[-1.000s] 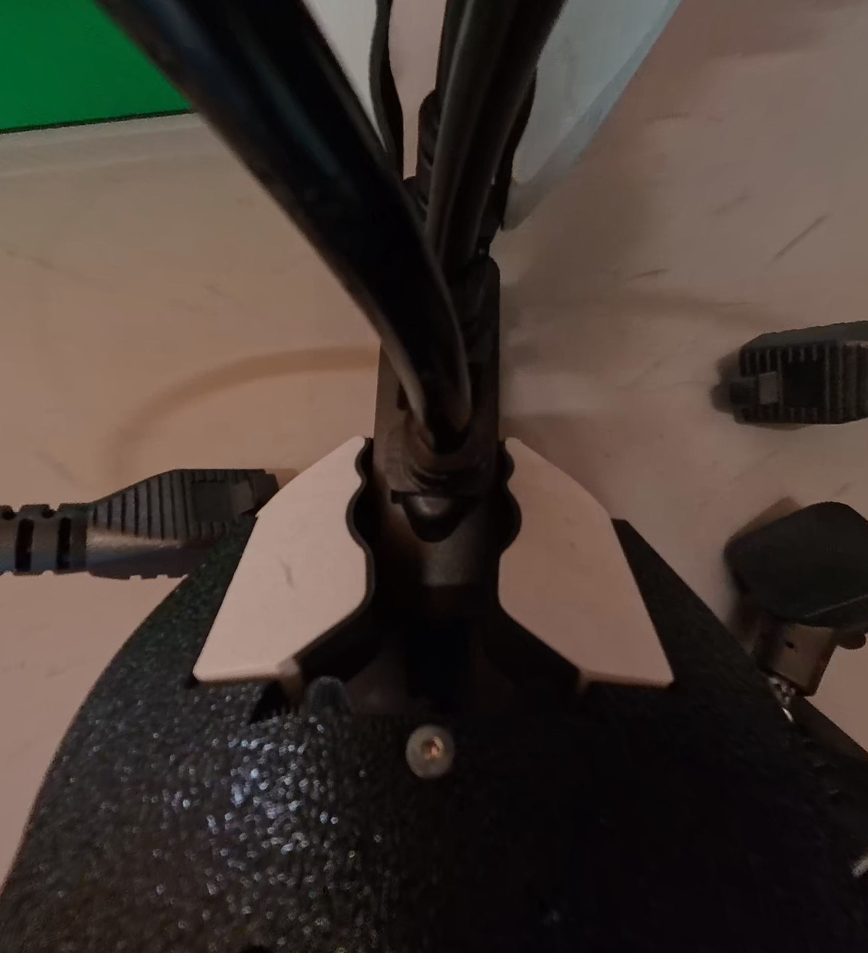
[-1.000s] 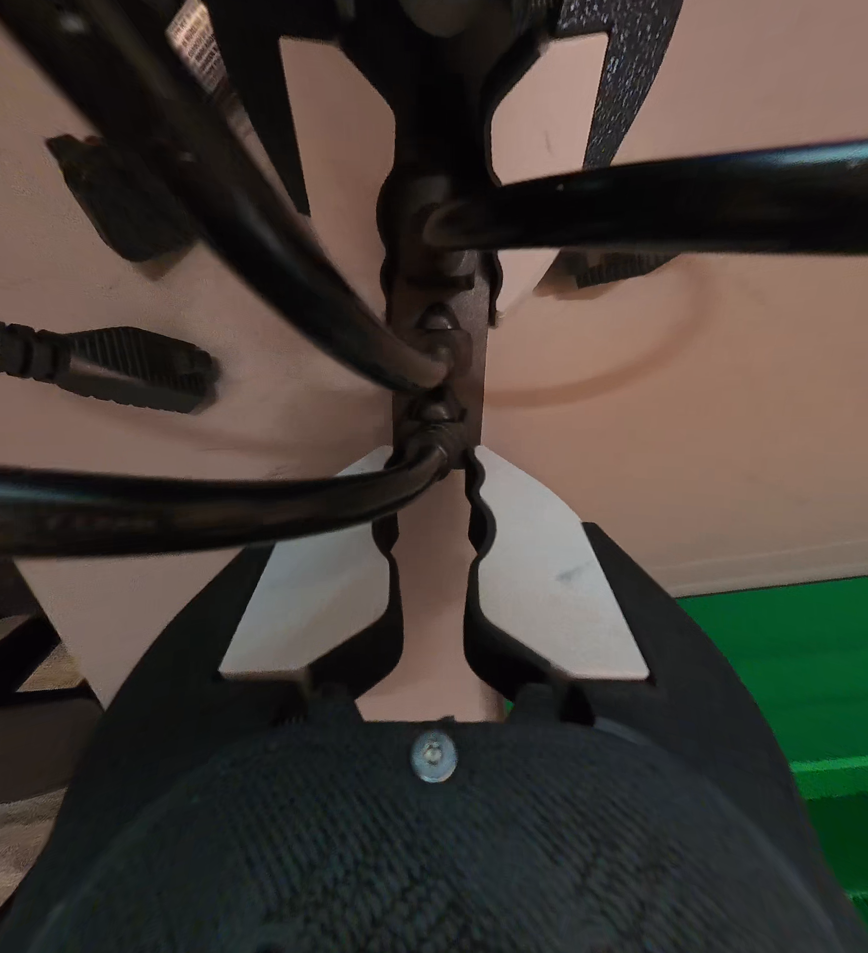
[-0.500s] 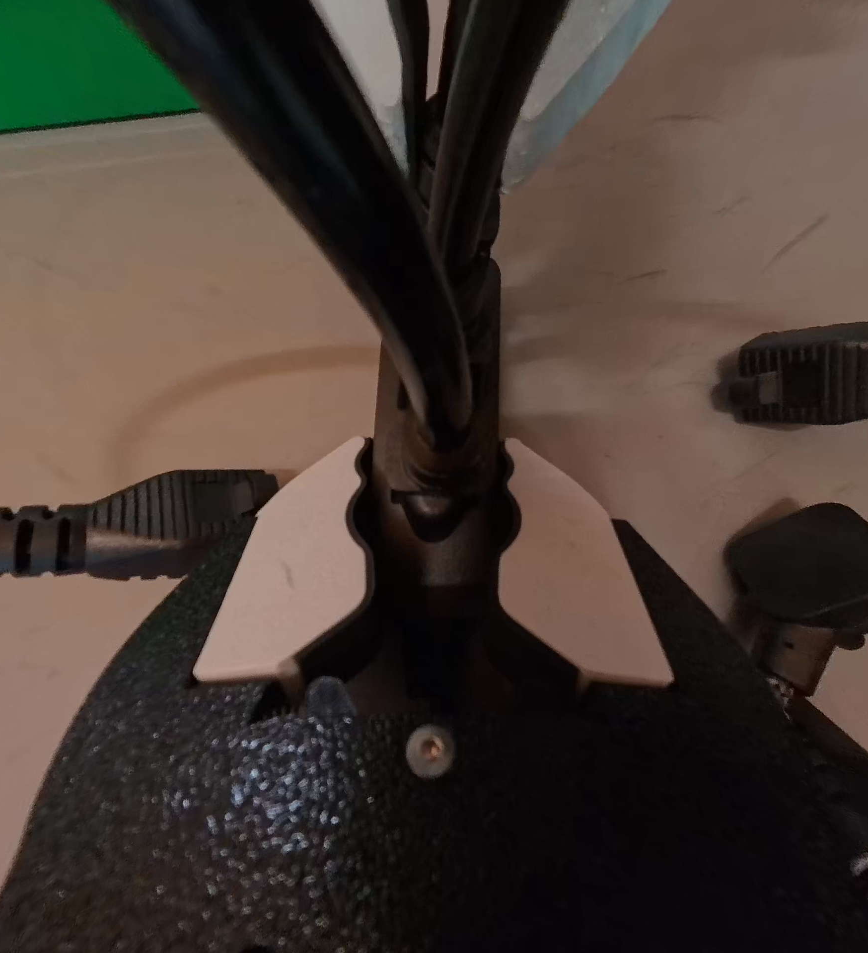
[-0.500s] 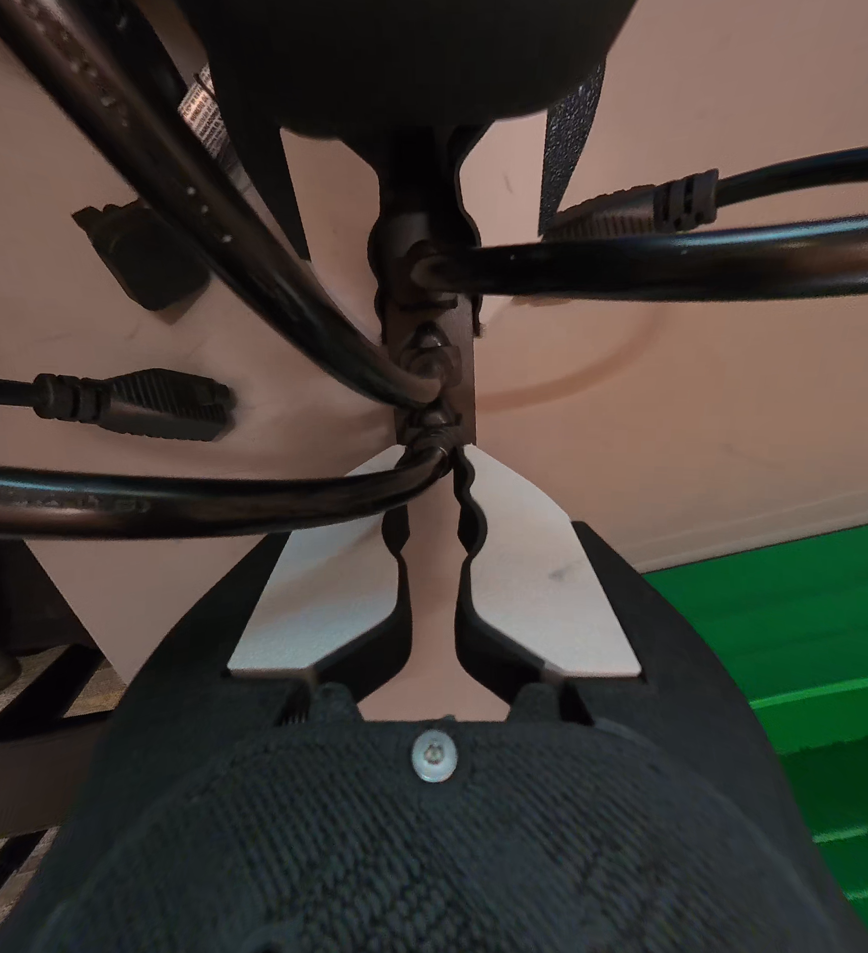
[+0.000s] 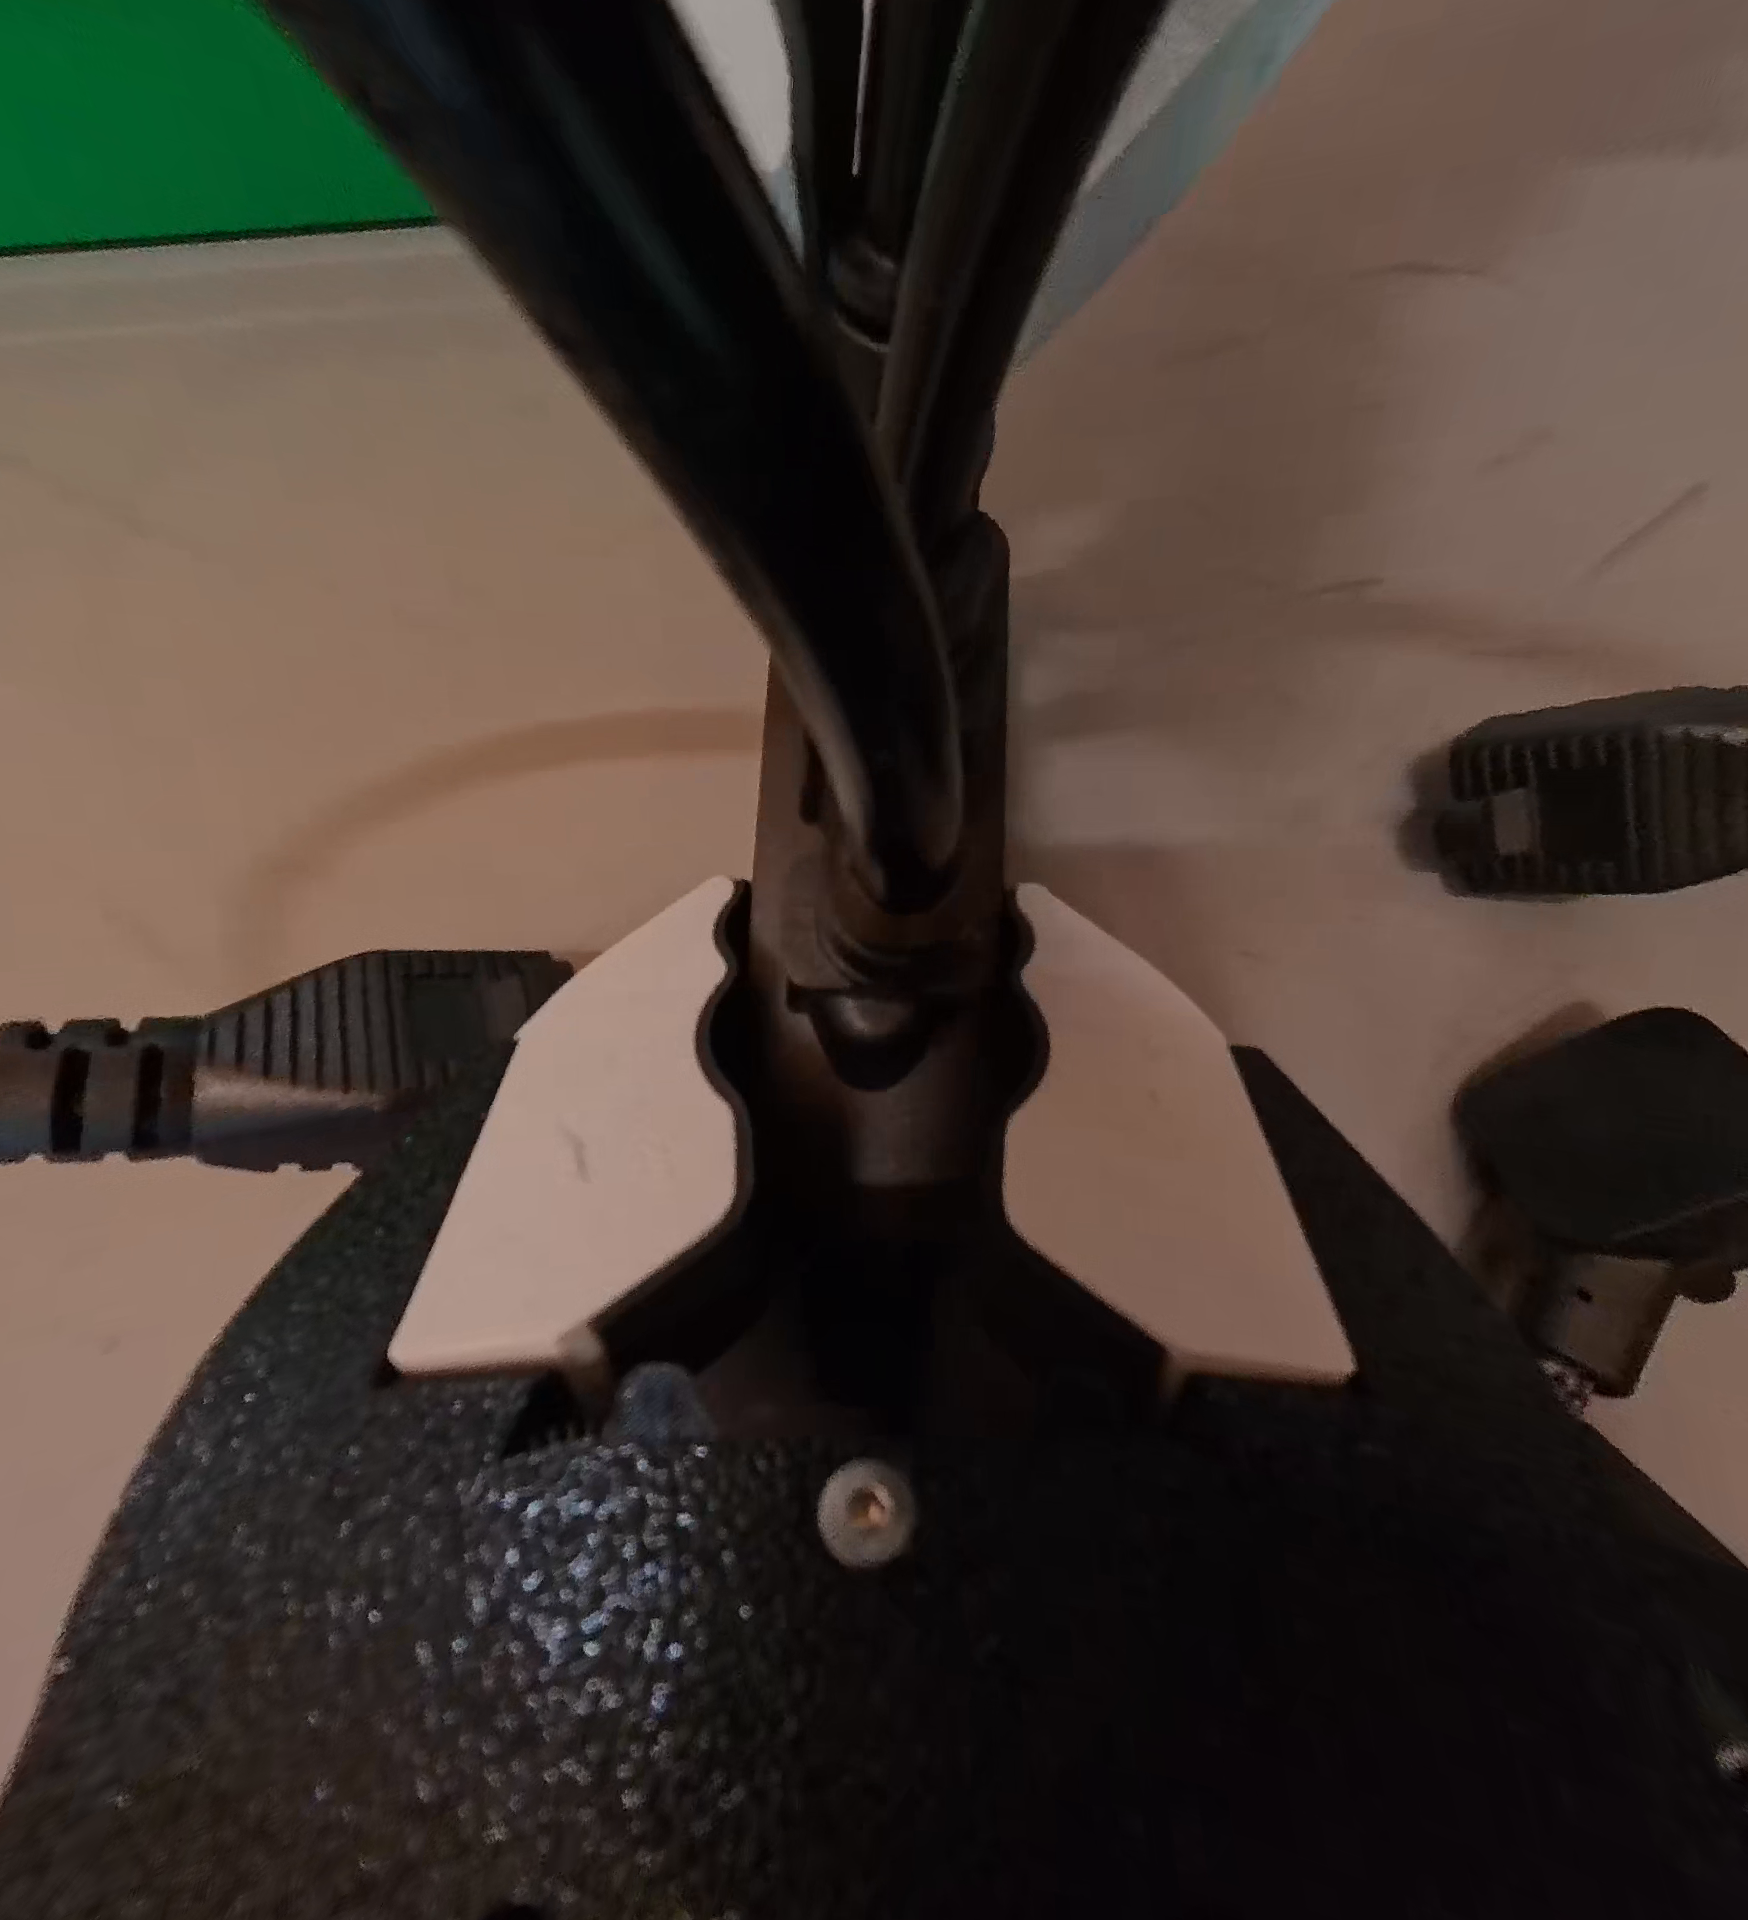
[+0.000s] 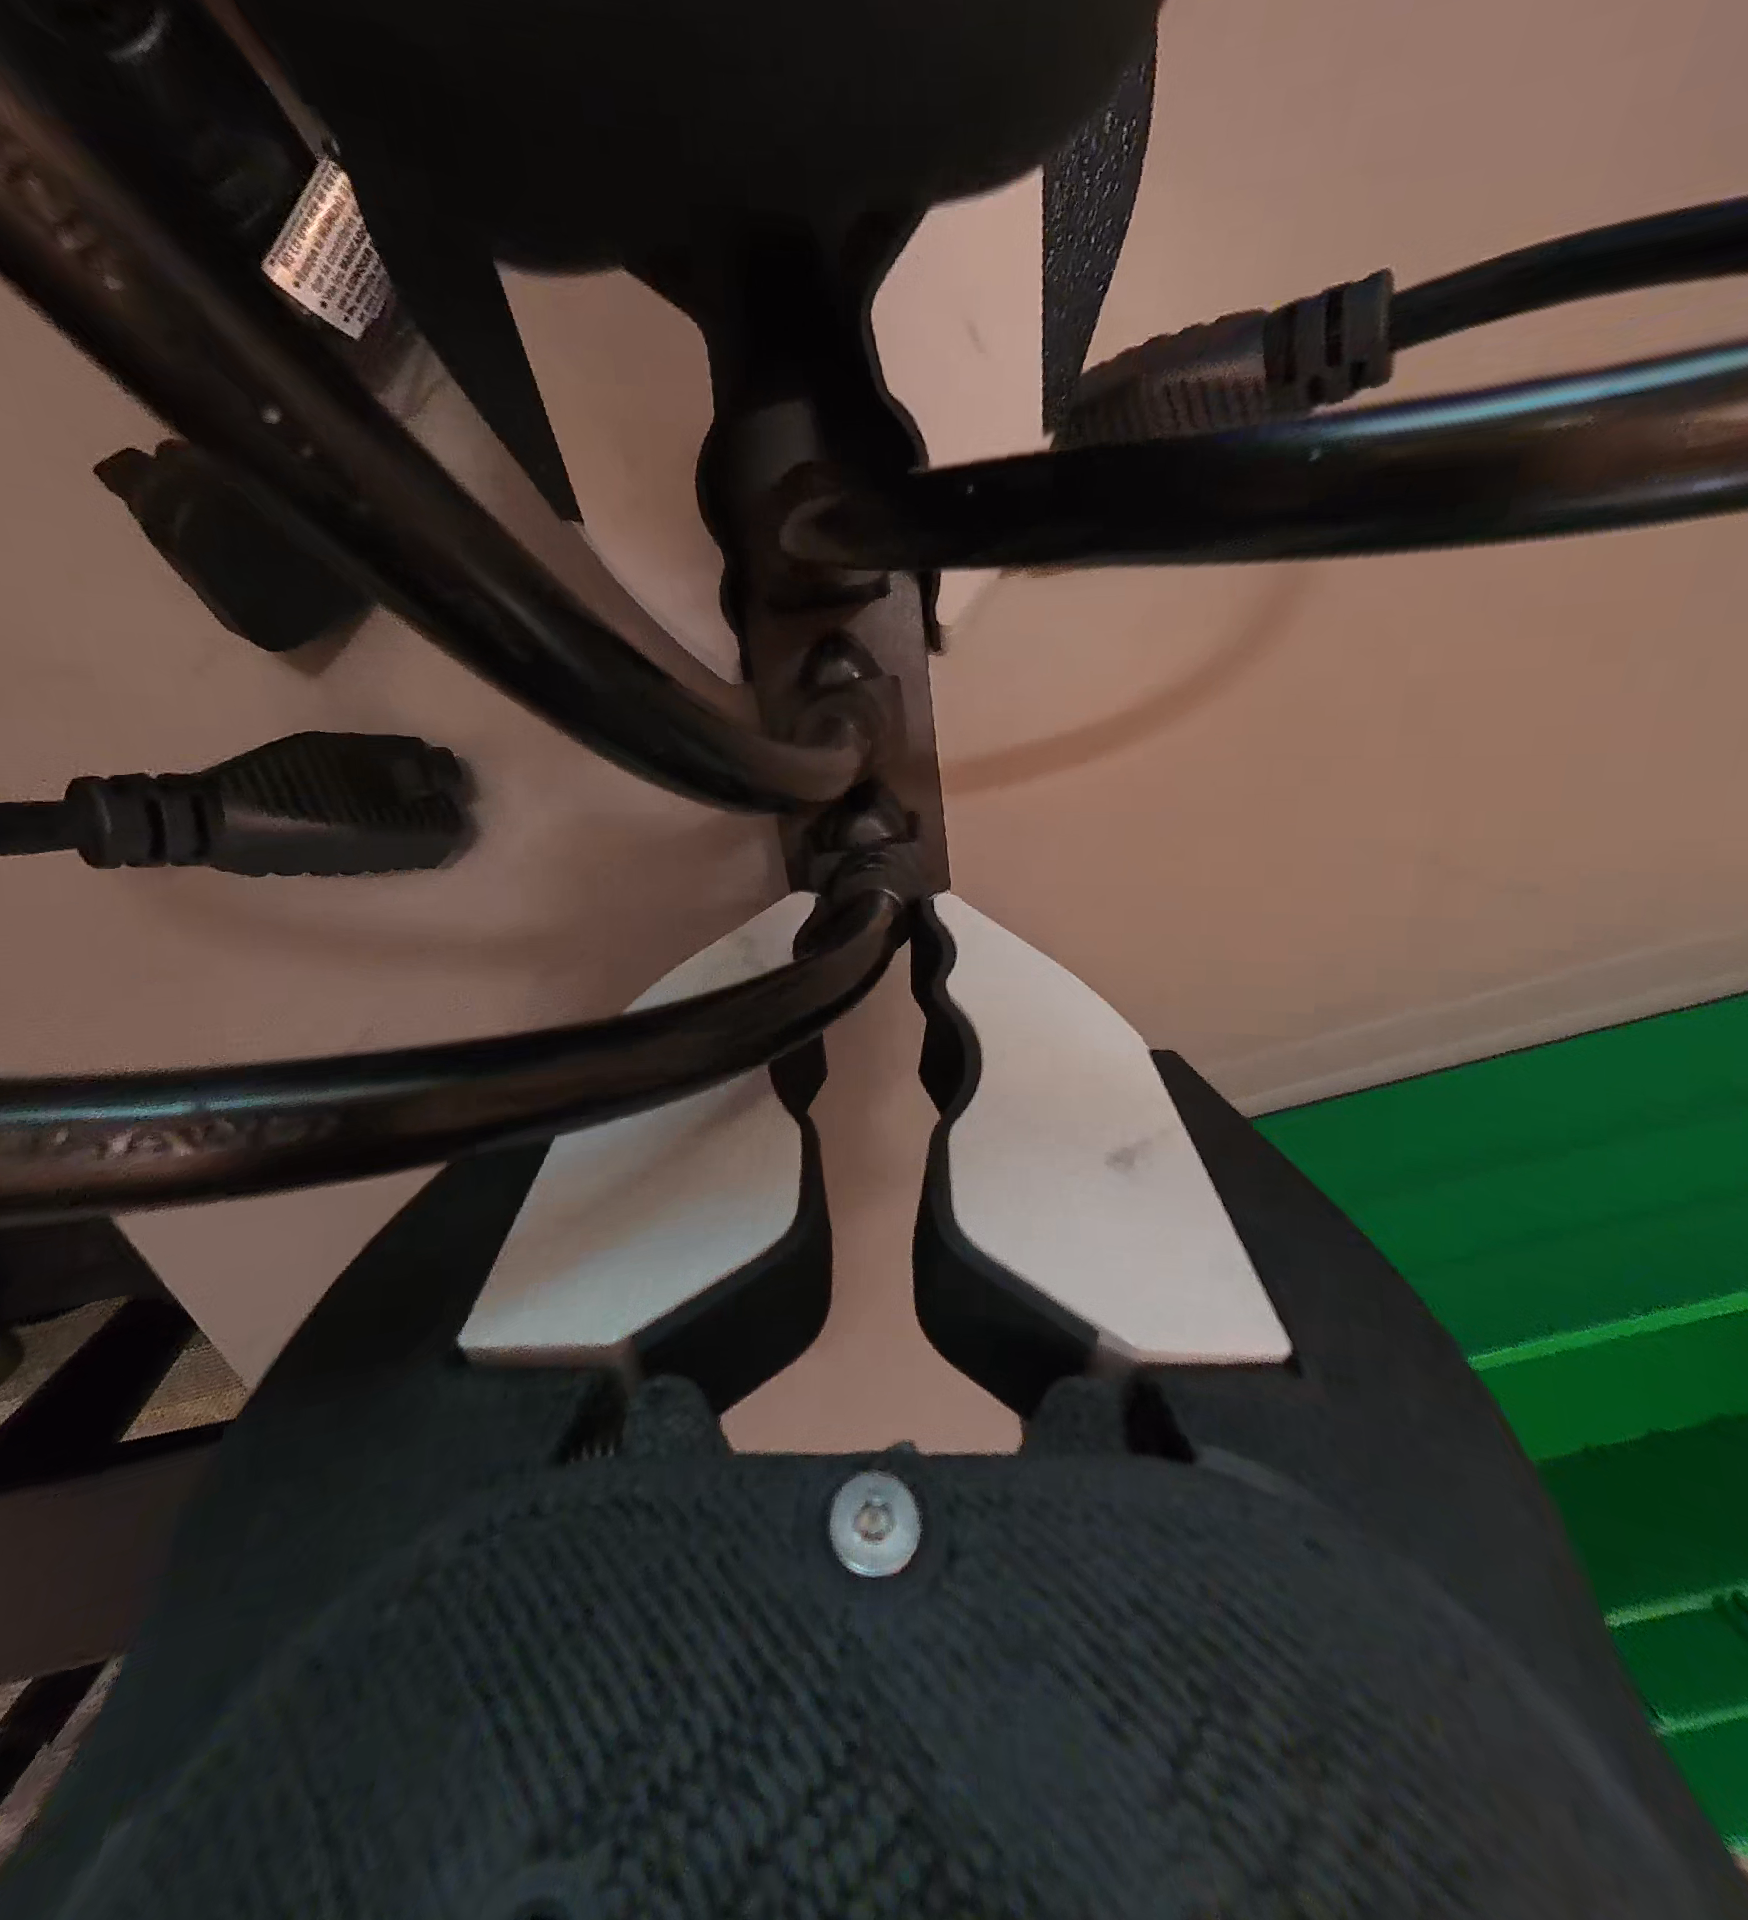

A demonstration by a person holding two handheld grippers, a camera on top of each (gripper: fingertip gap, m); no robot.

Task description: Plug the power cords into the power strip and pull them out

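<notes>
A black power strip (image 5: 880, 1122) is seen end-on, raised above the table. My left gripper (image 5: 878, 888) is shut on its near end. Black power cords (image 5: 641, 312) rise from the strip's sockets. In the right wrist view the strip (image 6: 911, 748) runs away from me, with three cords plugged into it. My right gripper (image 6: 875, 909) is at the strip's near end, jaws nearly together, pinching the nearest power cord (image 6: 434, 1101) where it leaves its plug. That cord crosses over the left finger. The left gripper (image 6: 818, 436) holds the far end.
Loose black plugs lie on the beige table (image 6: 1369, 831): one at the left (image 5: 330, 1049), two at the right (image 5: 1618, 800) (image 5: 1639, 1132). The right wrist view also shows them (image 6: 309, 805) (image 6: 1223, 364). Green flooring (image 6: 1576, 1247) lies past the table edge. The left gripper's tips are roughly 8 cm from the right gripper's.
The right gripper's jaws have narrowed slightly on the cord and its view has tilted, so the left gripper's body fills more of the top. The left gripper keeps its hold on the strip.
</notes>
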